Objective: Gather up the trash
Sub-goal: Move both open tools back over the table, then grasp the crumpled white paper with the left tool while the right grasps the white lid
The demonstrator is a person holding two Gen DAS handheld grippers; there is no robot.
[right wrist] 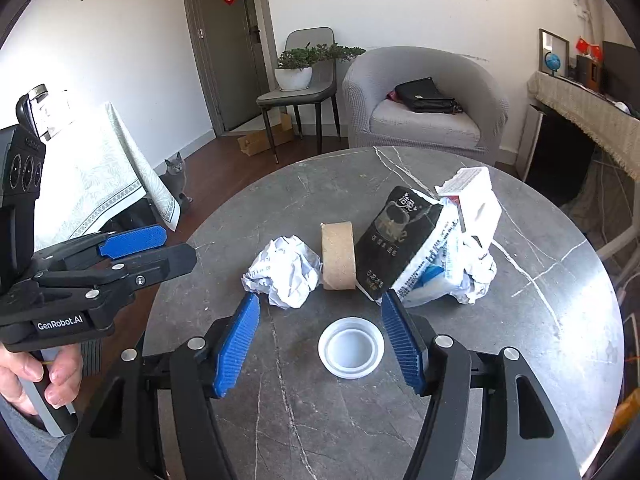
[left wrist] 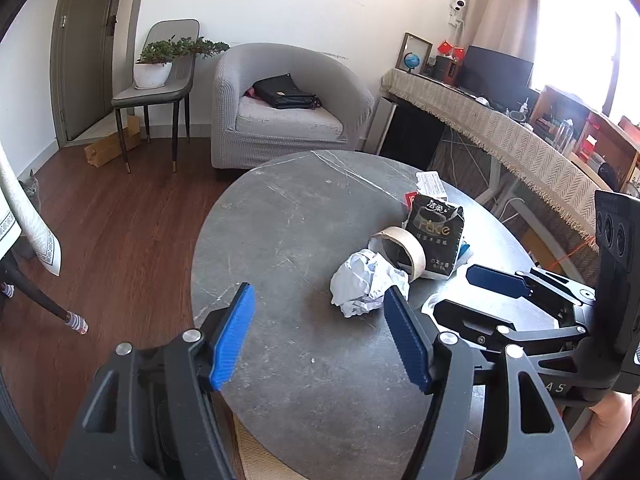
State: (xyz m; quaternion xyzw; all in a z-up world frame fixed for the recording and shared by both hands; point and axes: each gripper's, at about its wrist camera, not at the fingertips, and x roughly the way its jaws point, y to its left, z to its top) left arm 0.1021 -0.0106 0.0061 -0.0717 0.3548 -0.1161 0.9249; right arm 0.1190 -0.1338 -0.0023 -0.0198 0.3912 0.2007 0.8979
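Trash lies on a round grey marble table (left wrist: 280, 220) (right wrist: 540, 340). A crumpled white paper ball (left wrist: 366, 282) (right wrist: 286, 270) lies beside a brown cardboard tape roll (left wrist: 400, 248) (right wrist: 339, 255) and a black tissue pack (left wrist: 436, 236) (right wrist: 394, 240). A white box (right wrist: 476, 200) and crumpled wrapper (right wrist: 476, 276) sit behind the pack. A clear plastic lid (right wrist: 351, 347) lies between my right fingers. My left gripper (left wrist: 318, 336) is open and empty, just short of the paper ball. My right gripper (right wrist: 320, 338) is open and empty above the lid.
A grey armchair (left wrist: 280, 112) (right wrist: 424, 112) with a black bag stands beyond the table. A chair holds a potted plant (left wrist: 154, 64) (right wrist: 296, 68). A grey cat (right wrist: 176, 176) sits on the wood floor by a cloth-covered table (right wrist: 100, 184). A cluttered desk (left wrist: 500, 128) runs along the right.
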